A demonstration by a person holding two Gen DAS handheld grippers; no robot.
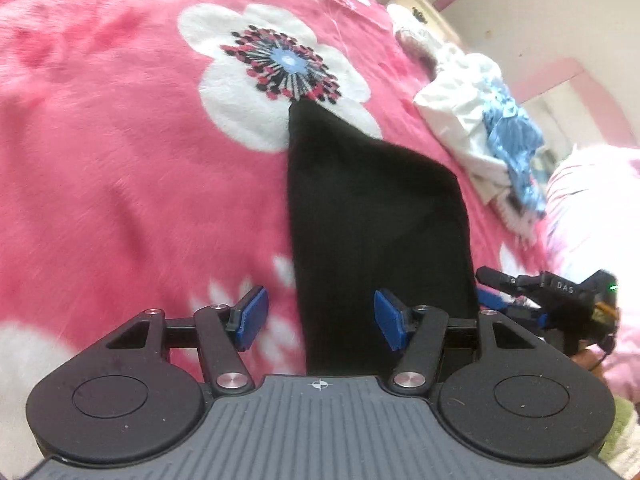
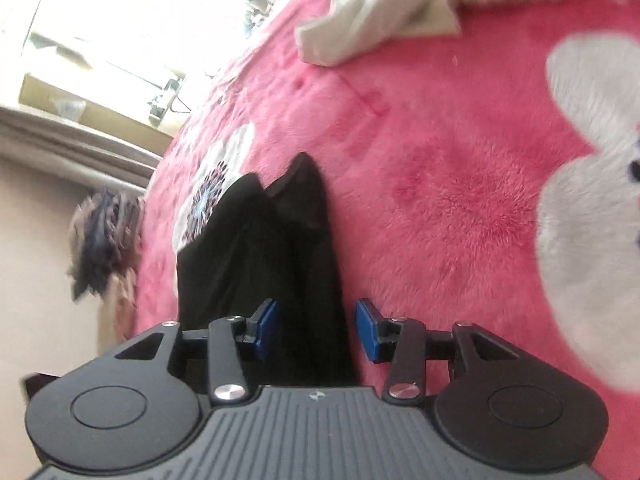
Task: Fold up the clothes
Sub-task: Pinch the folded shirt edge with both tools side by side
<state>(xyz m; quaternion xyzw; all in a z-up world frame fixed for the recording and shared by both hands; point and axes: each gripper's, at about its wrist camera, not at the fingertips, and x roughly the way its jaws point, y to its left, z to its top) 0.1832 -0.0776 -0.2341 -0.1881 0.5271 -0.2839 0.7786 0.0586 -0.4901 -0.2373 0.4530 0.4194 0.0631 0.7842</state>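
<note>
Left wrist view: we see the left gripper (image 1: 318, 318) with jaws wide apart, pads clear of the black garment (image 1: 376, 216), which lies centre frame on the pink floral blanket (image 1: 120, 160). White and blue clothes (image 1: 480, 120) sit upper right; the right gripper (image 1: 540, 300) shows at right edge. Right wrist view: our right gripper (image 2: 316, 328) stands moderately open, the black cloth (image 2: 280, 240) between its pads, not pinched.

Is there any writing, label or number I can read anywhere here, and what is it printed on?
"DAS": white letters on the black body of the right gripper, seen from the left wrist camera.
Small white crosshair marks on each gripper's grey ribbed housing: symbols, no text.
Black garment, pink floral fleece blanket: no writing.
</note>
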